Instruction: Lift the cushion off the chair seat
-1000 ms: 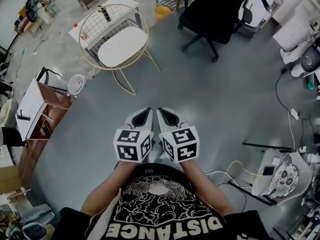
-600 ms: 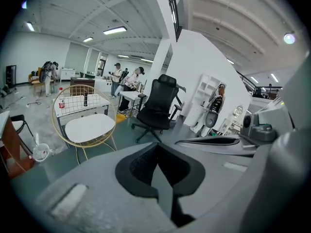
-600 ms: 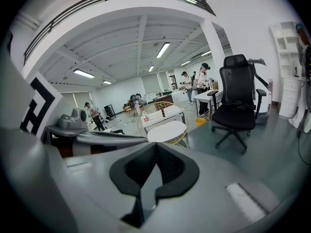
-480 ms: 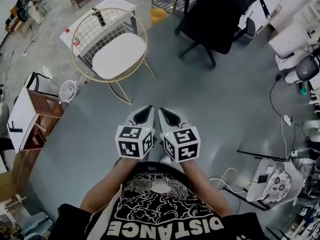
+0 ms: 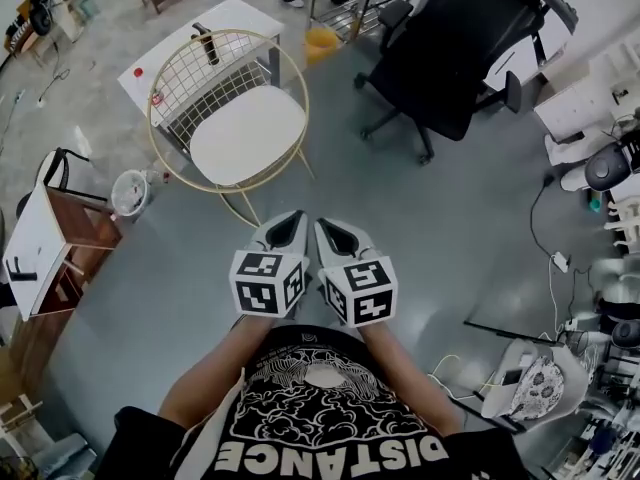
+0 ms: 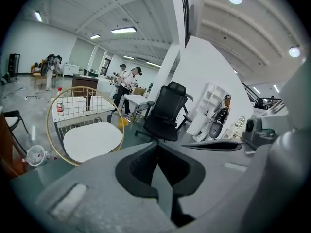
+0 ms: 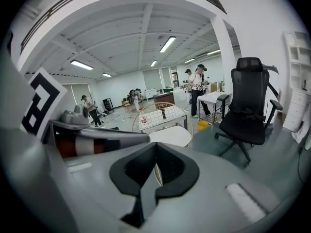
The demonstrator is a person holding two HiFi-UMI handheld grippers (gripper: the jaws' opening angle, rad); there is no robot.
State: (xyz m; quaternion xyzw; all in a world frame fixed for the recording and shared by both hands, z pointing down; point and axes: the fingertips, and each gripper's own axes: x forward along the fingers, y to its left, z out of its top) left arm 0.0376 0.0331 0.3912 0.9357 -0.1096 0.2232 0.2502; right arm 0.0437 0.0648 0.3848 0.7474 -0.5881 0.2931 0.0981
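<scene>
1. Approach was the step in hand, as I judged it: the wire chair (image 5: pixel 190 80) stood well ahead, the white cushion (image 5: pixel 247 136) lying flat on its seat, untouched.
2. Next move called for reaching it and parting the jaws at the cushion's edge.
3. Left gripper (image 5: pixel 291 220) and right gripper (image 5: pixel 324 225) were both closed, holding nothing.

1. The cushion (image 5: pixel 247 135) is plain white; the chair (image 5: pixel 190 86) under it is thin gold wire with a grid-patterned back.
2. Right of the chair, the office chair (image 5: pixel 460 38) is all black.
3. Behind the chair, the table (image 5: pixel 235 16) is white and the bin (image 5: pixel 322 40) is yellow.
4. Left of the chair, the cabinet (image 5: pixel 75 268) is brown with a white top.
5. The floor (image 5: pixel 420 218) around the chair is dull grey-blue.
6. Nearer than the chair, the left gripper (image 5: pixel 293 218) and right gripper (image 5: pixel 325 223) are pale grey, patterned in black-and-white squares at the rear.
7. The shirt (image 5: pixel 320 418) is black with white clouds and letters.
</scene>
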